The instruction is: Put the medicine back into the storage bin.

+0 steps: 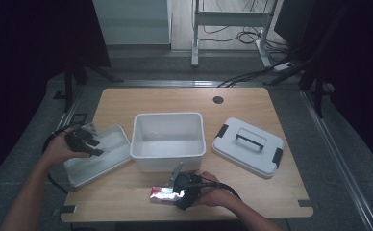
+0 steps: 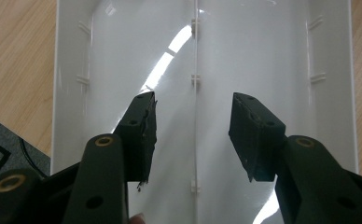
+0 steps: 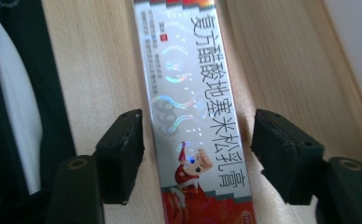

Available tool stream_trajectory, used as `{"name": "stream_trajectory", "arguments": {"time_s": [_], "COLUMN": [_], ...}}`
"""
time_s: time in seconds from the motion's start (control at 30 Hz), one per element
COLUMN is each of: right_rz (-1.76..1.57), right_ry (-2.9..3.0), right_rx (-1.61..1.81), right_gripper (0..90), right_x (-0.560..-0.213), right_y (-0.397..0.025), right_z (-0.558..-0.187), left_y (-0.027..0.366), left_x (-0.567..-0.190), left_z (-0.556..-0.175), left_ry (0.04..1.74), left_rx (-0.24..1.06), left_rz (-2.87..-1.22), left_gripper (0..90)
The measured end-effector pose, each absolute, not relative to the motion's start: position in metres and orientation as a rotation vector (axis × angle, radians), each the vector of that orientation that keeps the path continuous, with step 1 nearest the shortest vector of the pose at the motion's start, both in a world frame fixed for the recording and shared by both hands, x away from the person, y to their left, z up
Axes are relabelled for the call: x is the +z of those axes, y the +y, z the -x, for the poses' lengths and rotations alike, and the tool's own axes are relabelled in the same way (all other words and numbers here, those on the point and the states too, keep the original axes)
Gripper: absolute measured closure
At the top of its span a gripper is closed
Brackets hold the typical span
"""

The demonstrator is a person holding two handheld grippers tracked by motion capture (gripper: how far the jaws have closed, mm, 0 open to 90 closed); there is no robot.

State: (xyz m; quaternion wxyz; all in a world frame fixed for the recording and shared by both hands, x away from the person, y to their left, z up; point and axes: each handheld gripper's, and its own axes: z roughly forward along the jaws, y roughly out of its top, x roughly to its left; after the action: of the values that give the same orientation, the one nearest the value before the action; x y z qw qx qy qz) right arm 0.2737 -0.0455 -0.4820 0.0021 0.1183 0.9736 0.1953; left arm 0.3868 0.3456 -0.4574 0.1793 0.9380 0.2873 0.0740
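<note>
Right gripper: jaws spread wide, one on each side of the silver ointment box; neither pad touches the box, with a strip of wood showing on both sides.
Right gripper, high view: held low at the near edge of the table, just in front of the white tub.
Silver ointment box: lies flat on the table near the front edge, long and narrow, with a shiny silver face, red ends, Chinese print and a small cartoon figure.
Left gripper: jaws spread apart with nothing between them, hovering over the shallow white tray.
Left gripper, high view: at the left end of the tray, held in the person's left hand.
Shallow white tray: sits tilted to the left of the tub, close beside it; a ridge runs down its middle and nothing lies in it.
White tub: centre of the table, open at the top, with nothing visible inside.
Grey lid: lies flat to the right of the tub, apart from it, with a dark handle on top and dark clips at two ends.
</note>
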Motion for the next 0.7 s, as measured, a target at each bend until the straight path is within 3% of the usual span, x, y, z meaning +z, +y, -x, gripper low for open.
{"name": "stream_trajectory", "arguments": {"time_s": [0.07, 0.1, 0.37, 0.7], "right_rz": [-0.366, -0.348, -0.278, -0.202], "right_ry": [3.06, 3.064, 3.023, 2.906], "right_rx": [0.599, 0.608, 0.71, 0.941], "right_gripper": [39.3, 47.2, 50.6, 50.6], "right_x": [-0.485, -0.486, -0.472, -0.378], "right_y": [-0.044, -0.044, -0.05, -0.07], "right_z": [-0.275, -0.275, -0.271, -0.272], "left_y": [0.345, 0.344, 0.343, 0.341], "left_x": [-0.458, -0.458, -0.457, -0.451], "left_z": [-0.386, -0.386, -0.386, -0.385], "left_ry": [0.816, 0.815, 0.807, 0.8], "left_rx": [0.209, 0.21, 0.216, 0.222], "left_rz": [-2.644, -2.645, -2.655, -2.655], "left_gripper": [51.6, 51.6, 51.7, 51.8]}}
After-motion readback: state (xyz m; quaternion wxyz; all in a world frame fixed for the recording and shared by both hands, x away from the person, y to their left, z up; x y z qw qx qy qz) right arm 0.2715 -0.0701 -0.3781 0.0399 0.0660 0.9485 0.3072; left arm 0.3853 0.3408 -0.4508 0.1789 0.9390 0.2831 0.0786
